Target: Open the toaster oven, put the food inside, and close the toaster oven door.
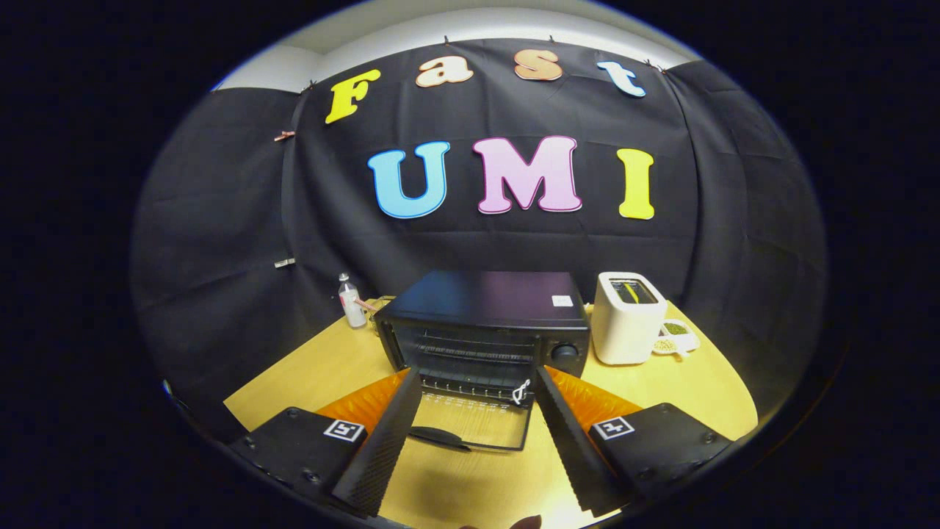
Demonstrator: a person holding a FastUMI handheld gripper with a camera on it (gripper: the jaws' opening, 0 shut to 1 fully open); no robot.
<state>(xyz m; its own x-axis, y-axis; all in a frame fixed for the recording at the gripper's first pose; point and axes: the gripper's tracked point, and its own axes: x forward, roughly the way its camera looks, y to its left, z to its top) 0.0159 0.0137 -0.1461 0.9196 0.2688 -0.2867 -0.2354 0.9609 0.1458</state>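
Observation:
A black toaster oven (488, 308) stands on the wooden table (705, 397) just beyond my fingertips. Its glass door (477, 422) is swung down flat toward me, and the dark handle (440, 438) lies at the door's near edge, between my fingers and lower. Wire racks show in the open cavity (470, 353); I make out no food on them. My gripper (477, 376) is open, hovering above the door with nothing between its fingers. A small brownish shape (525, 523) peeks in below the fingers; what it is I cannot tell.
To the right of the oven stands a white slot toaster (628, 319), with small white dishes of green bits (675, 336) beside it. A small clear bottle (351, 301) stands at the oven's back left. Black cloth walls close in the table.

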